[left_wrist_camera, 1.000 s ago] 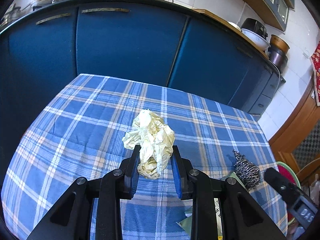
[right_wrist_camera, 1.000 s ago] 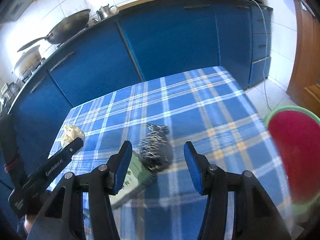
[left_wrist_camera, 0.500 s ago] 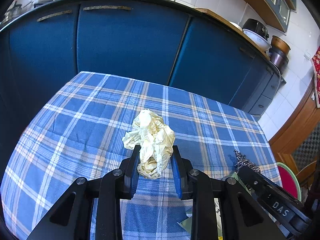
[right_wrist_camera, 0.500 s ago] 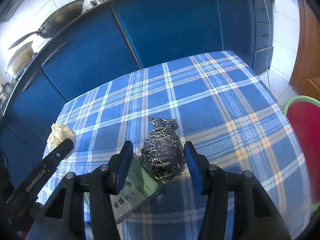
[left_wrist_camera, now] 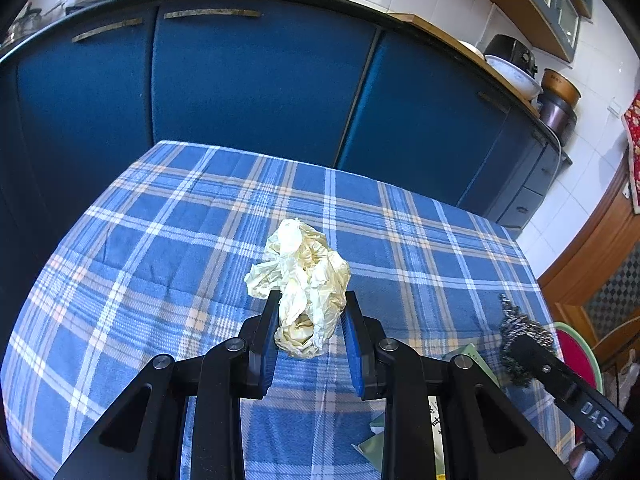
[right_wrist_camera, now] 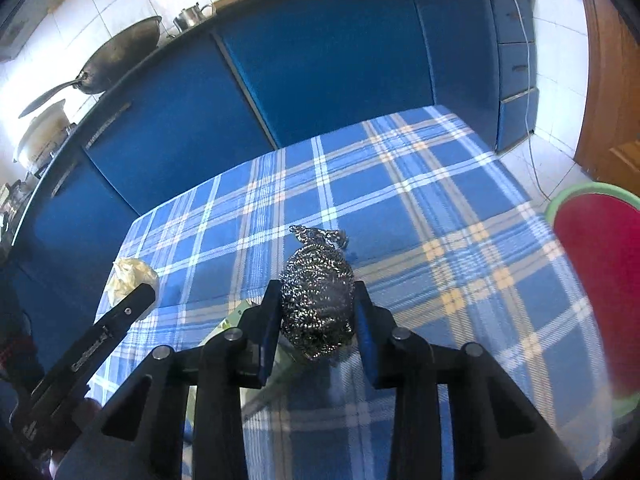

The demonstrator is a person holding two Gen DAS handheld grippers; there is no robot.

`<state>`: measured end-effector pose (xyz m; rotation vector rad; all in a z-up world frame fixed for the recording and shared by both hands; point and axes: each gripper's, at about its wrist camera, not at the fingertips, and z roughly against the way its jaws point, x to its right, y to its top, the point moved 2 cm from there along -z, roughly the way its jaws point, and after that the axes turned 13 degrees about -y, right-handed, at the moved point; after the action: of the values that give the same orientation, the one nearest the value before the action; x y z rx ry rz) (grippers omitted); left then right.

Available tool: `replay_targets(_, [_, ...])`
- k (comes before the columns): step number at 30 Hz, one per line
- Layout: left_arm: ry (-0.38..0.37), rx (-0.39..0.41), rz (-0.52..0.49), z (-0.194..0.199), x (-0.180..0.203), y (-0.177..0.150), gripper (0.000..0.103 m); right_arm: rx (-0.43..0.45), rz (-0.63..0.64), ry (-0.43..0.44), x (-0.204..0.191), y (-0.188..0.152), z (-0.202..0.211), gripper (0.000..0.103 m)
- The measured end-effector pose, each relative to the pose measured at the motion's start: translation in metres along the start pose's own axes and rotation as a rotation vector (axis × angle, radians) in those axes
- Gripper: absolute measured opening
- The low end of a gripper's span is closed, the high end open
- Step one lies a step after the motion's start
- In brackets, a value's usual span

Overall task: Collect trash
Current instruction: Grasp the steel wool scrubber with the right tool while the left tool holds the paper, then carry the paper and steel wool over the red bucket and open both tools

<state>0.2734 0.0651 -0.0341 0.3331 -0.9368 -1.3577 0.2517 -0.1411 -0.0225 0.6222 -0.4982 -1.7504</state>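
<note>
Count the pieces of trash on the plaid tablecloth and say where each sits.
3. The crumpled plastic bag is clamped in the left claw; the steel wool scourer sits between the closing right claw; a green packet lies beneath it. More may be hidden.

Blue plaid tablecloth, cream crumpled wad, silvery scourer, perhaps green packet.

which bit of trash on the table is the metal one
The steel wool scourer, a shiny grey wire ball between the right gripper's closing jaws. The crumpled paper wad is soft and pale yellow; the green packet lies flat.
</note>
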Motion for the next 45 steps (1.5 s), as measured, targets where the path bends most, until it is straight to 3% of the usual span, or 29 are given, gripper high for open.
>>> replay_targets(11, [-0.028,0.022,-0.033,0.008,0.012,0.0,0.029,0.059,-0.01,-0.031,0.034,-0.009,0.043,0.037])
replay_targets(25, [-0.109,0.007,-0.169,0.022,0.065,-0.009,0.029,0.148,-0.089,-0.117,0.108,-0.023,0.105,0.037])
replay_targets(35, [-0.225,-0.013,-0.23,0.047,0.117,-0.014,0.03,0.143,-0.167,-0.138,0.157,-0.035,0.114,0.037])
replay_targets(45, [-0.32,-0.092,-0.272,0.037,0.175,-0.039,0.03,0.134,-0.233,-0.154,0.199,-0.045,0.114,0.038])
